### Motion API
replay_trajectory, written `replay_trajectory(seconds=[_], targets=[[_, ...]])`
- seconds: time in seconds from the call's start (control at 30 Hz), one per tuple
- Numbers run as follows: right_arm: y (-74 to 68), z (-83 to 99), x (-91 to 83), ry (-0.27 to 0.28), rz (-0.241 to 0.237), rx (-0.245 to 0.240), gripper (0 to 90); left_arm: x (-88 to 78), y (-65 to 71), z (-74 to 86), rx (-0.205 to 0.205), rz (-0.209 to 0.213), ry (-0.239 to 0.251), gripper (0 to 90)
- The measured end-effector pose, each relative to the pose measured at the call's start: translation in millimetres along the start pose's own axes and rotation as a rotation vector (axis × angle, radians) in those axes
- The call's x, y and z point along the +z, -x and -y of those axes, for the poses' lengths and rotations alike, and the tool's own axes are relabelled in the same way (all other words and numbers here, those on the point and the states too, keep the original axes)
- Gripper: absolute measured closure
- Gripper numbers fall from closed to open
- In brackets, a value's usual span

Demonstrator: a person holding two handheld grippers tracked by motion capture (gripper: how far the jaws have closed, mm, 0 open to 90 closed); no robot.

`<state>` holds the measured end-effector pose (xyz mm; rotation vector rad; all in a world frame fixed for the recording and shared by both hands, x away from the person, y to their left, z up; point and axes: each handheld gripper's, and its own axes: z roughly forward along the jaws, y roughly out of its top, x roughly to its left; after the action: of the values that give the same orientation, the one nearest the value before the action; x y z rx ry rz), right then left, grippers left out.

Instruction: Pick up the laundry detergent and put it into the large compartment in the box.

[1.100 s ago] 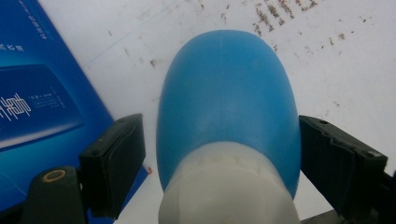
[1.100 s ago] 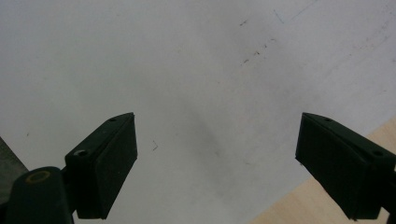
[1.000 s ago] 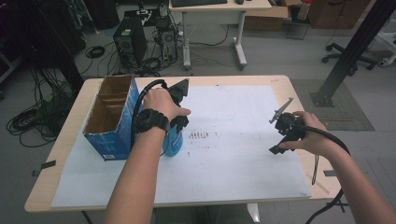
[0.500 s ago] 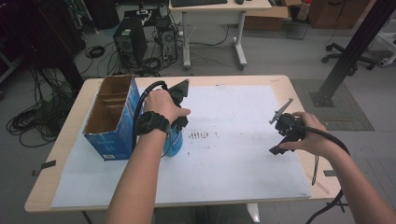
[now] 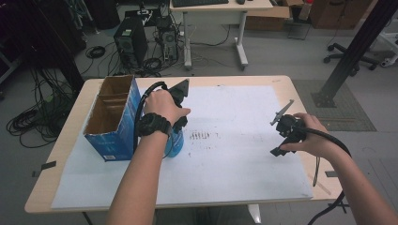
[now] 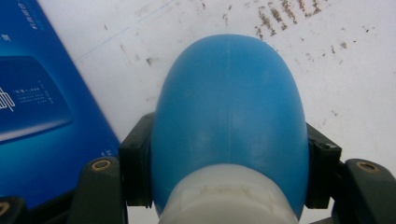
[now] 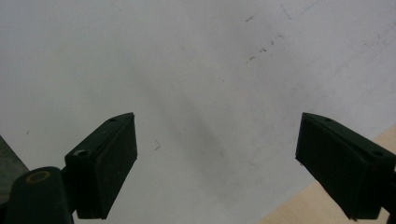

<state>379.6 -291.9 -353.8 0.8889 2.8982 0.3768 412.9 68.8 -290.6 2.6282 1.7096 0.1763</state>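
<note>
**Left gripper clamped on a blue bulb beside a cardboard box**

A light wooden table (image 5: pixel 70 123) stood in a workshop, seen from above, with most of its top covered by a large white paper sheet (image 5: pixel 244 159). The sheet carried a small patch of dark speckled marks (image 5: pixel 201 136) near its middle. On the table's left part stood an open blue cardboard box (image 5: pixel 112 123), its brown inside split into compartments.

Two forearms came in from the bottom edge. The person's left hand (image 5: pixel 162 105), with a black watch (image 5: pixel 152 124) on the wrist, held the left gripper (image 5: pixel 176 136) just to the right of the box. Its jaws had just been closing, and they gripped a blue rubber bulb (image 6: pixel 229 112) from both sides. The gripper's own camera showed the black pads pressed against the bulb's flanks, with a whitish collar (image 6: pixel 229 196) at the bulb's near end. The bulb sat over the paper, close beside the box's blue wall (image 6: pixel 37 107); whether it touched the paper could not be told.

Well apart, near the table's right edge, the right hand (image 5: pixel 312 138) held the right gripper (image 7: pixel 217 163). Its jaws stood wide apart with nothing between them, above bare paper.
</note>
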Motion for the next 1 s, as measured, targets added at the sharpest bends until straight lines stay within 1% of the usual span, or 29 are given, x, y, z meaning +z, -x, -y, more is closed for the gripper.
replay_trajectory(seconds=[0.07,0.27,0.4,0.7,0.73,0.9,0.97,1.0], targets=[[0.0,0.2,0.3,-0.001,-0.001,0.000,12.8,-0.3,-0.1,-0.5,0.006,0.002,-0.006,37.2],[-0.5,0.0,0.5,0.000,-0.001,-0.002,12.8,-1.0,-0.4,-1.2,0.006,0.005,-0.027,37.5],[-0.6,0.1,0.3,0.001,-0.001,-0.003,12.7,-0.7,-0.4,-1.7,0.006,0.004,-0.026,37.5],[0.4,0.5,-0.7,0.001,0.000,-0.002,12.8,-1.1,-0.5,-3.1,0.008,0.008,-0.040,37.6],[0.5,0.3,-1.0,0.001,0.001,-0.001,12.8,-1.2,-1.0,-3.2,0.001,0.014,-0.040,37.6],[1.0,-0.6,-1.0,0.003,-0.001,-0.003,12.8,-3.3,-1.6,-3.6,-0.002,0.035,-0.040,37.5],[0.7,-1.0,-0.6,-0.001,-0.002,-0.002,12.8,-3.9,-1.6,-3.7,-0.001,0.035,-0.045,37.6],[0.4,-1.2,-0.3,-0.001,-0.002,-0.002,12.8,-6.1,-1.1,-4.0,0.004,0.028,-0.048,37.6]])
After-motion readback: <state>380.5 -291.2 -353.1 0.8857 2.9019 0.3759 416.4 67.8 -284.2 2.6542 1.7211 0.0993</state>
